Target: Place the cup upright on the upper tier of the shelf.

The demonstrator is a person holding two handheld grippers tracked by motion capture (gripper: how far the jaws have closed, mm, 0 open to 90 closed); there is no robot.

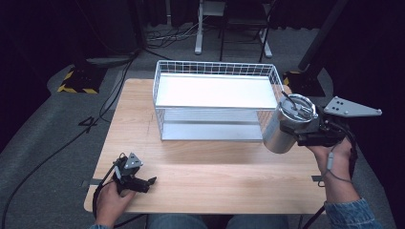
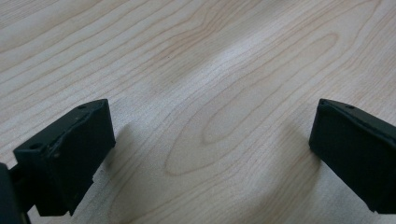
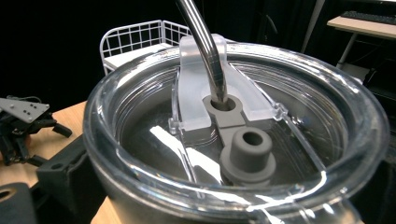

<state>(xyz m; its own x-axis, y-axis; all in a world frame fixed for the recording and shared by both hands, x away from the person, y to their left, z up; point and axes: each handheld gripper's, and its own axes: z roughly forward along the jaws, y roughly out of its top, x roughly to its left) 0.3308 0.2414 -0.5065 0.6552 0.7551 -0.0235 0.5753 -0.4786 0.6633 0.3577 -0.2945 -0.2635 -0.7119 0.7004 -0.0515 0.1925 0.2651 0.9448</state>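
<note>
A steel tumbler (image 1: 278,136) with a clear lid (image 1: 299,109) and a metal straw (image 1: 289,100) is held tilted at the table's right side, just off the wire basket's front right corner. My right gripper (image 1: 300,134) is shut on the tumbler below its rim. In the right gripper view the lid (image 3: 140,126) is very close, with the straw (image 3: 203,42) passing through a grey stopper (image 3: 247,151). My left gripper (image 1: 150,183) rests on the table at the front left. Its jaws stand wide apart over bare wood (image 2: 210,121), open and holding nothing.
A white wire basket (image 1: 215,68) with a flat white shelf stands at the back middle of the wooden table (image 1: 215,167). The basket (image 3: 135,37) also appears beyond the lid. Cables and stand feet lie on the floor behind and to the left.
</note>
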